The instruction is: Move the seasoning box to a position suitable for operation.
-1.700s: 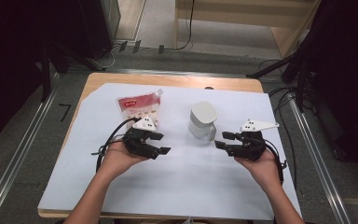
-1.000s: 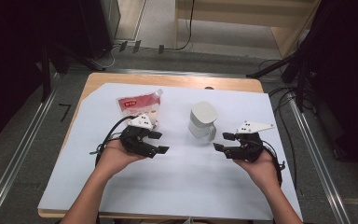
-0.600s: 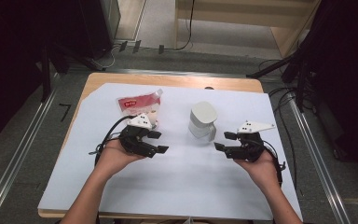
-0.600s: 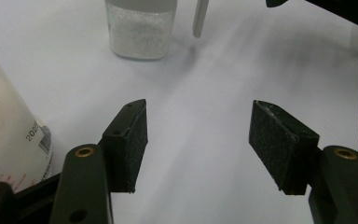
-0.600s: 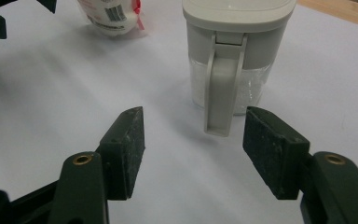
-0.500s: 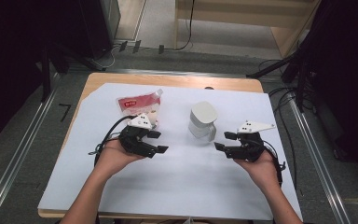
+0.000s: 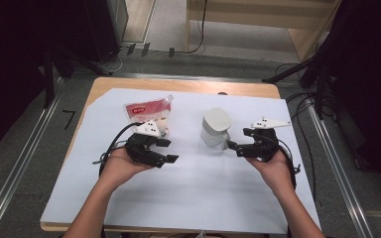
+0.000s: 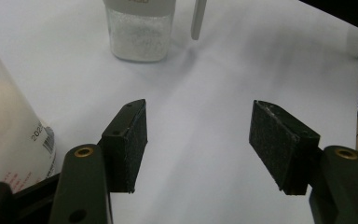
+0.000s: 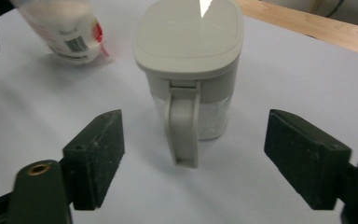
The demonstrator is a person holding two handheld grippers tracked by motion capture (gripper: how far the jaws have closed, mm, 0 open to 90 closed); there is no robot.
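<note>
high: overhead, far | gripper views: close, low | shared: jar (image 7: pixel 215 126)

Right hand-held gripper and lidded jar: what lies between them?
Nothing but bare white sheet, seen in the right gripper view; the right hand-held gripper faces the jar handle, jaws apart.

Bright even overhead light, soft shadows, dark surroundings.

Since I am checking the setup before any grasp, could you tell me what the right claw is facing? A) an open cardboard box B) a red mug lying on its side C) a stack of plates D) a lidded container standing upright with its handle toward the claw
D: in the right gripper view the lidded container stands upright on the white sheet, its handle toward the open right claw.
</note>
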